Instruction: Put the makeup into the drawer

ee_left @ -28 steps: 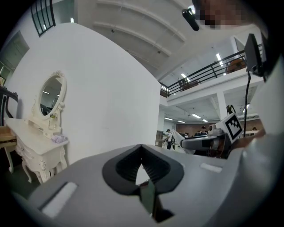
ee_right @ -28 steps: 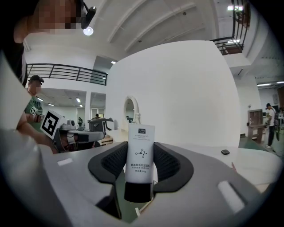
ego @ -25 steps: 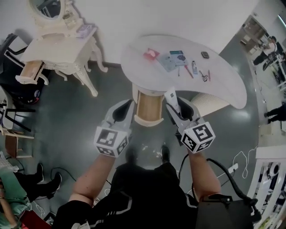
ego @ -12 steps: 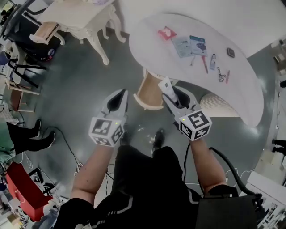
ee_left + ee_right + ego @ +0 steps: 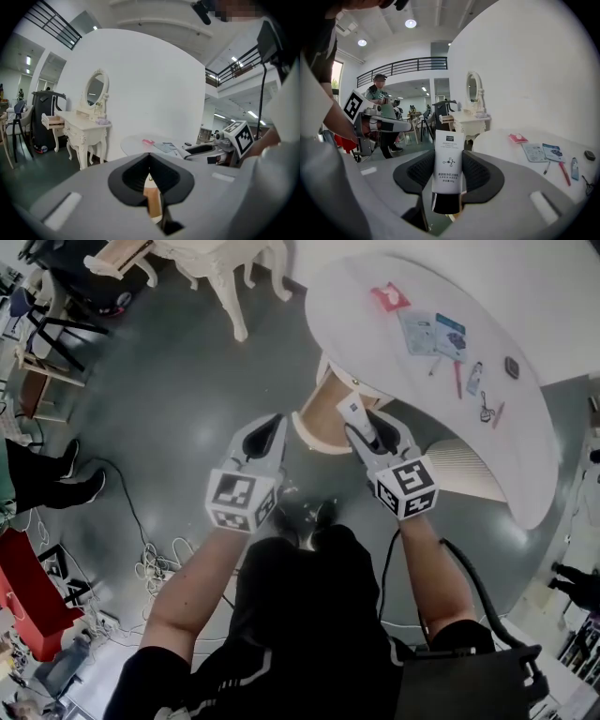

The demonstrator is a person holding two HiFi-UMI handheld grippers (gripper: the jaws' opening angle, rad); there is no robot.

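I see a large open hall staged as a test studio: a mezzanine railing (image 5: 408, 63) at the right gripper view's upper left, loose cables (image 5: 150, 563) on the grey floor (image 5: 178, 399) at the head view's lower left. A white dressing table (image 5: 84, 129) with an oval mirror (image 5: 95, 90) stands at the left gripper view's left.

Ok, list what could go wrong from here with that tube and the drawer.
1. The right gripper holds the white tube with its flat end sticking out past the jaws. That end could catch on the drawer front or the table edge above it.
2. Loose cables lie on the floor near the person's feet, a possible trip hazard.
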